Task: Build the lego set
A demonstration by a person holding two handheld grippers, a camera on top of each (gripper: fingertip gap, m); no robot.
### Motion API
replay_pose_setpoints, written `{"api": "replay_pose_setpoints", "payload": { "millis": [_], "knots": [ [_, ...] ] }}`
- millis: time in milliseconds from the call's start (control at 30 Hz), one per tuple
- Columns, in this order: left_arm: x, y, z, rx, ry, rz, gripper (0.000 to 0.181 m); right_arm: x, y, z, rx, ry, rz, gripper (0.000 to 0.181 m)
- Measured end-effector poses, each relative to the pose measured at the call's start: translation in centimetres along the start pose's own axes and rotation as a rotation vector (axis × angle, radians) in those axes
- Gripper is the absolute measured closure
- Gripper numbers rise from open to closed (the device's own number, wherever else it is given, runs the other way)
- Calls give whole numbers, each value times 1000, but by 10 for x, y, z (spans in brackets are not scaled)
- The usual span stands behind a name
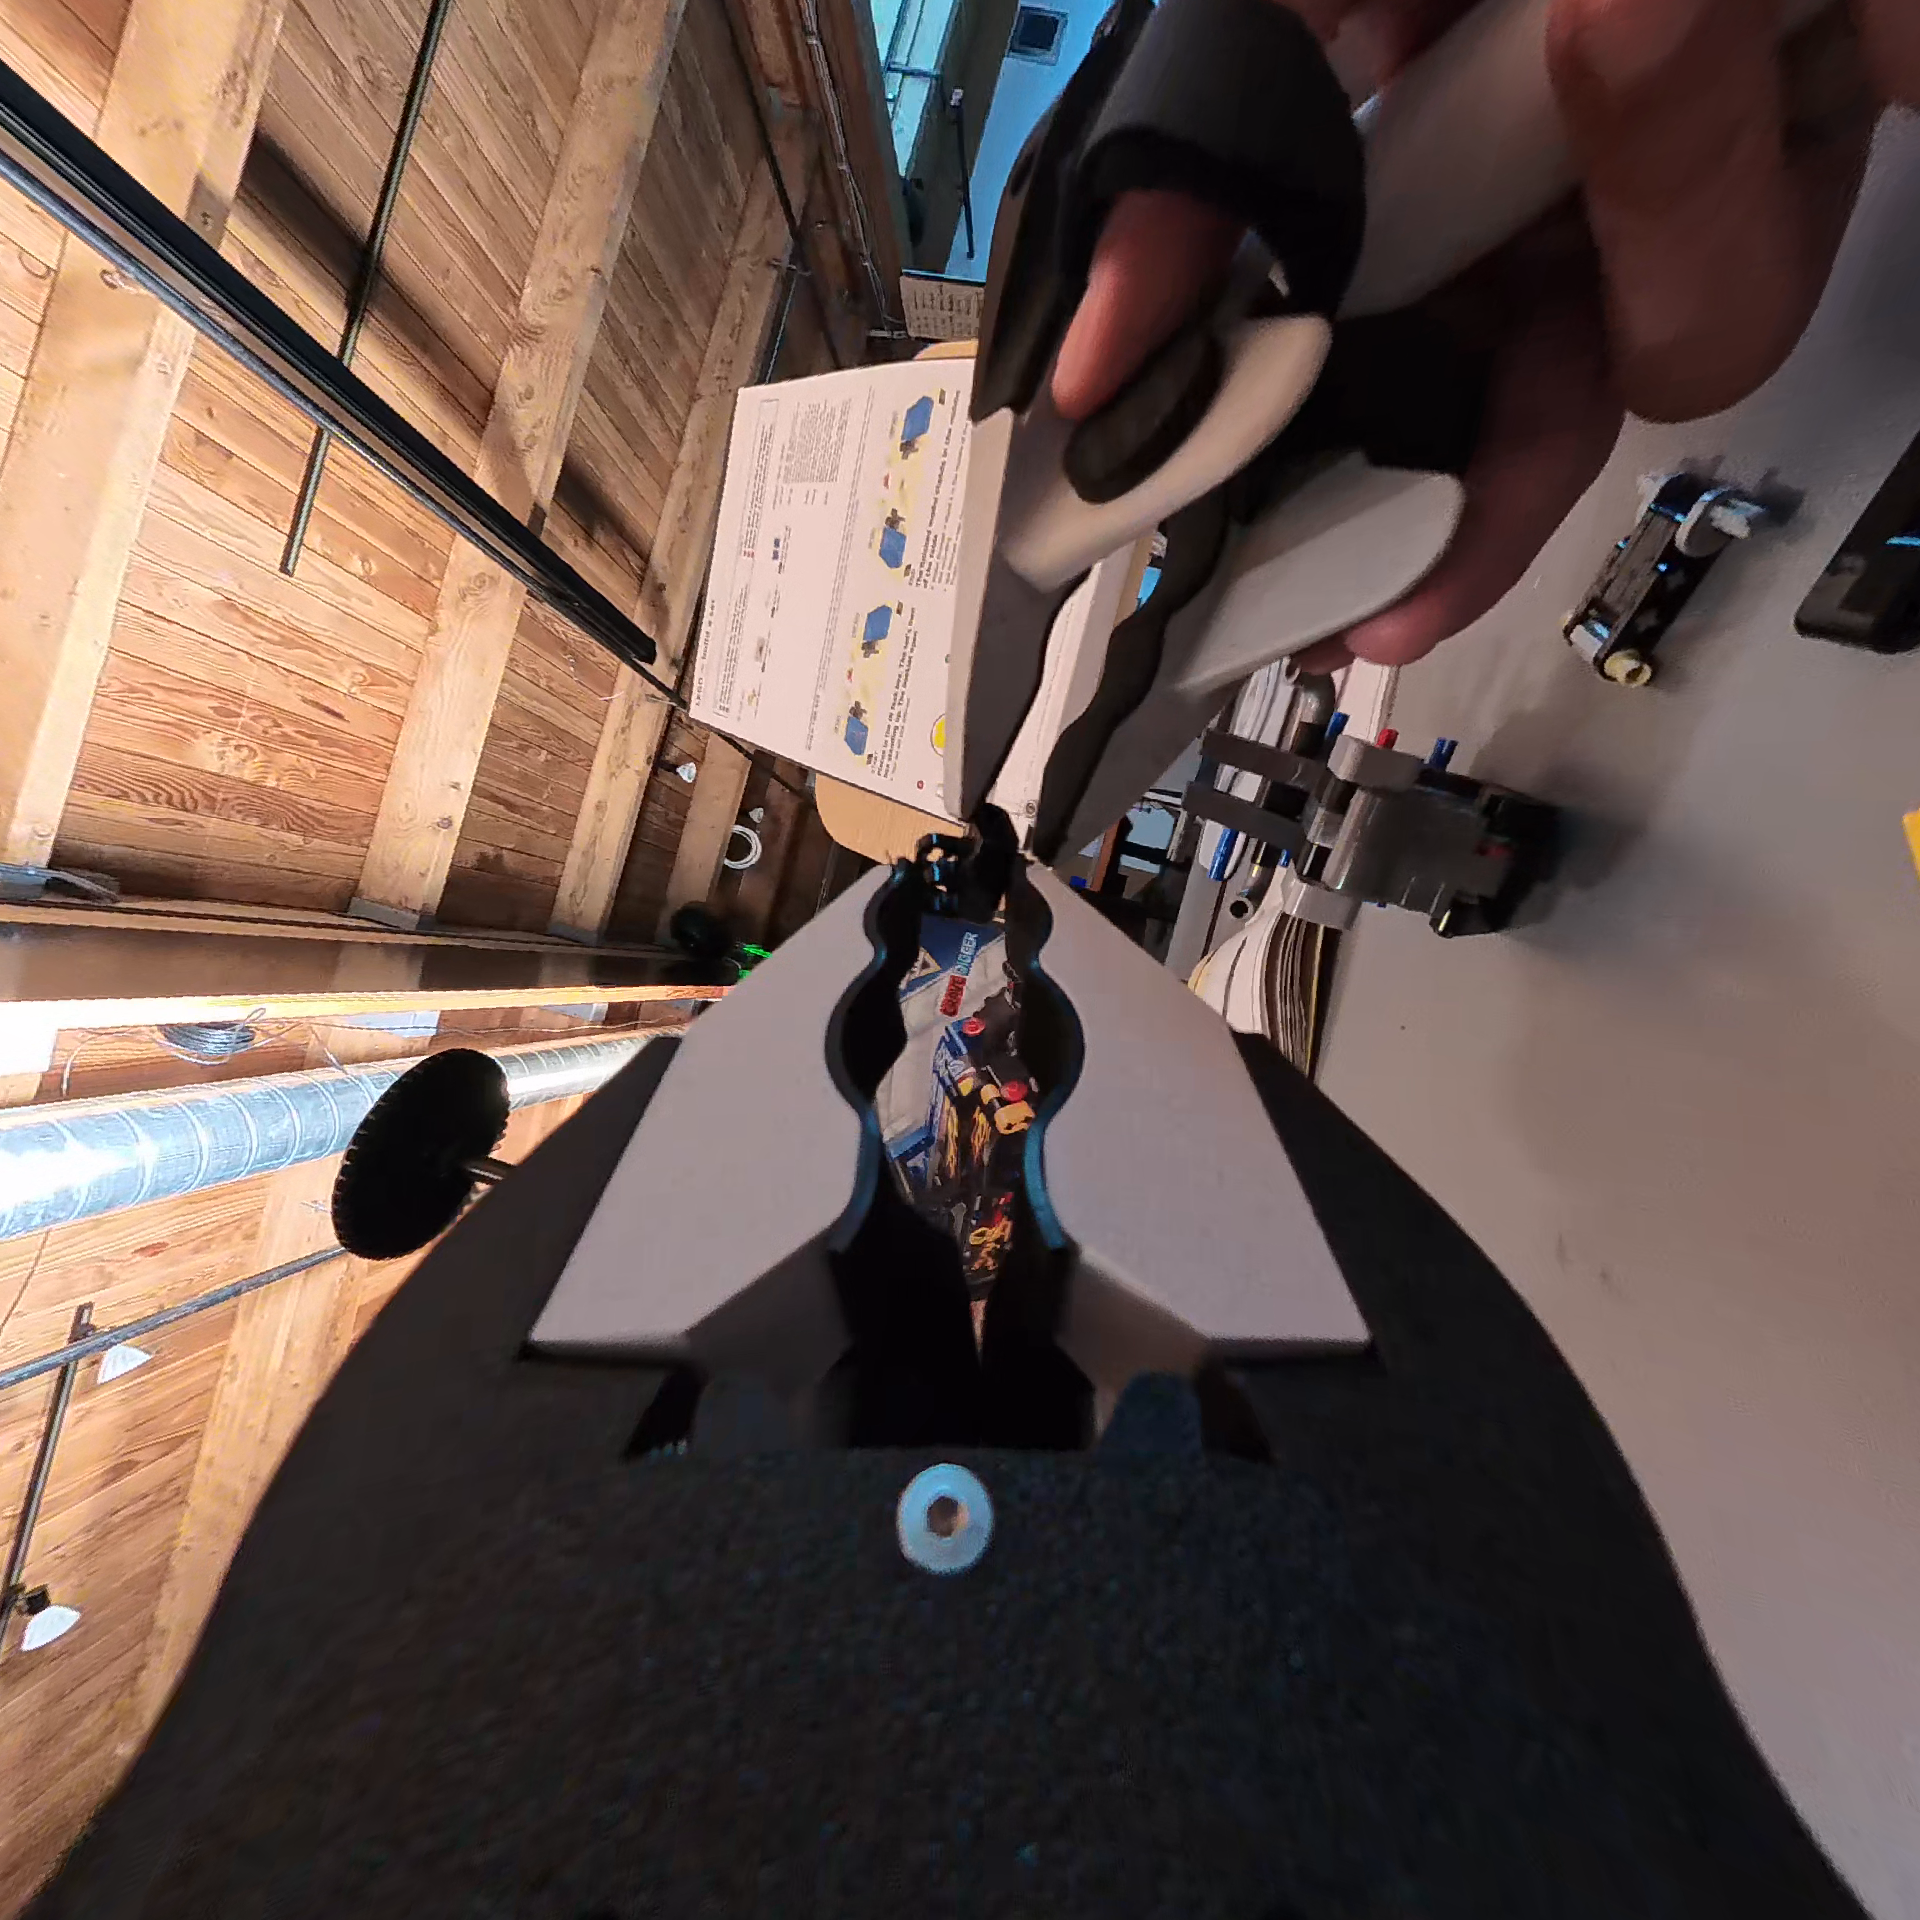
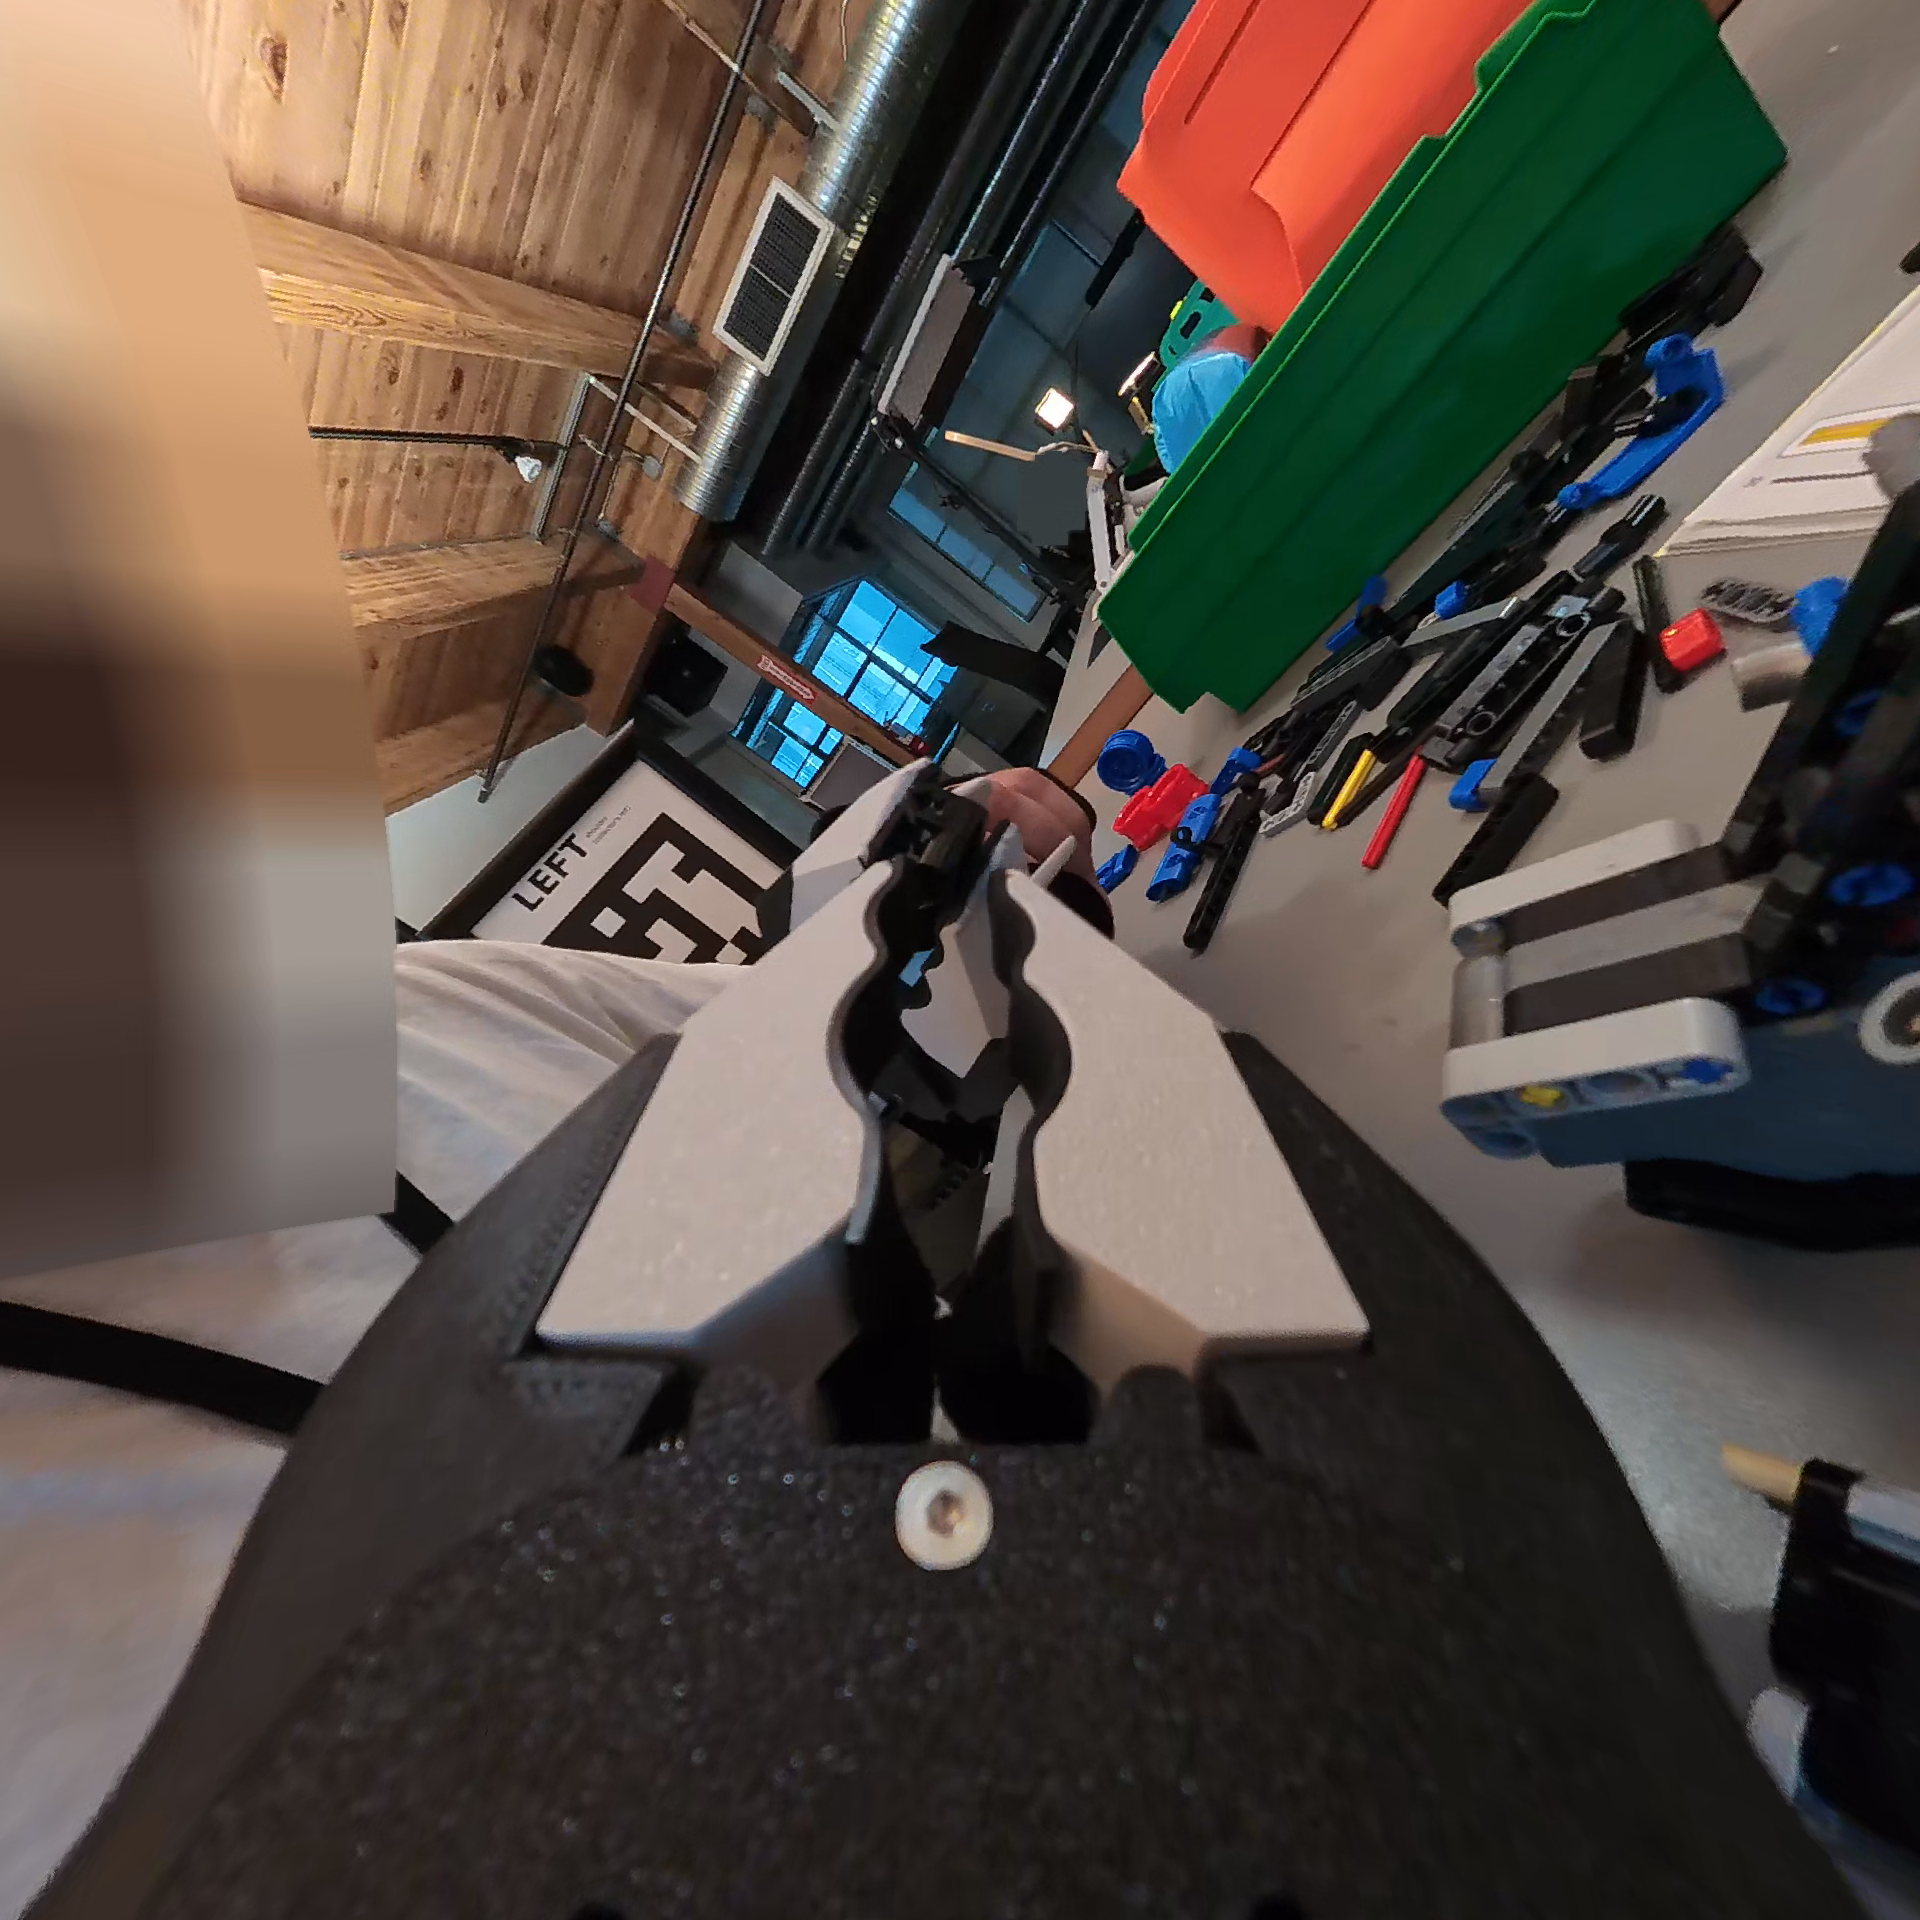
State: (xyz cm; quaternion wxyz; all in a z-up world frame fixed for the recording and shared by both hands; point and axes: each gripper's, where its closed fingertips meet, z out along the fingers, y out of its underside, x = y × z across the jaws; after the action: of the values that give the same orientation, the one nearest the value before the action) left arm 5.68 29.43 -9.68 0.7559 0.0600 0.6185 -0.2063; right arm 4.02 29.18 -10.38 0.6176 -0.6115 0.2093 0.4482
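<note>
While both grippers meet tip to tip, left gripper [image 1: 971, 847] and right gripper [image 2: 940, 831] each pinch one small black lego piece [image 2: 935, 826], jaws narrow; piece's long axis unclear. Right of right gripper: one partly built model [image 2: 1662, 997], loose parts pile [image 2: 1455, 686], one green bin [image 2: 1434, 416], one orange bin [image 2: 1299, 135].

Left tool [image 1: 971, 847]: tips pinching a small black piece [image 1: 961, 862]
Right tool [image 1: 1003, 805]: tips meeting that piece
Surface [image 1: 1662, 1039]: grey, partly built model [image 1: 1392, 831]

Readable print sits on a white instruction sheet [image 1: 831, 561], a set box [image 1: 951, 1049] and a marker card [image 2: 634, 883]
</note>
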Motion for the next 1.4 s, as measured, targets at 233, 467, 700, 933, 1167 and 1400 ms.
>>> {"api": "replay_pose_setpoints", "payload": {
  "millis": [233,467,700,933,1167,1400],
  "knots": [
    [0,0,0,-7,-11,25,167,-3,0,0,7,-22,20,176],
    [-2,-3,-2,8,-40,67,167,-6,2,0,4,-61,74,176],
    [-1,-2,-1,8,-38,74,167,-5,-2,-1,3,28,-67,167],
    [7,-4,1,1,-7,76,167,4,-8,-4,-60,414,-700,161],
    [14,-2,2,-11,18,118,167,8,-7,-5,-105,537,-925,177],
    [20,-3,3,2,176,-177,158,11,-12,-11,-91,570,-944,179]
  ]
}}
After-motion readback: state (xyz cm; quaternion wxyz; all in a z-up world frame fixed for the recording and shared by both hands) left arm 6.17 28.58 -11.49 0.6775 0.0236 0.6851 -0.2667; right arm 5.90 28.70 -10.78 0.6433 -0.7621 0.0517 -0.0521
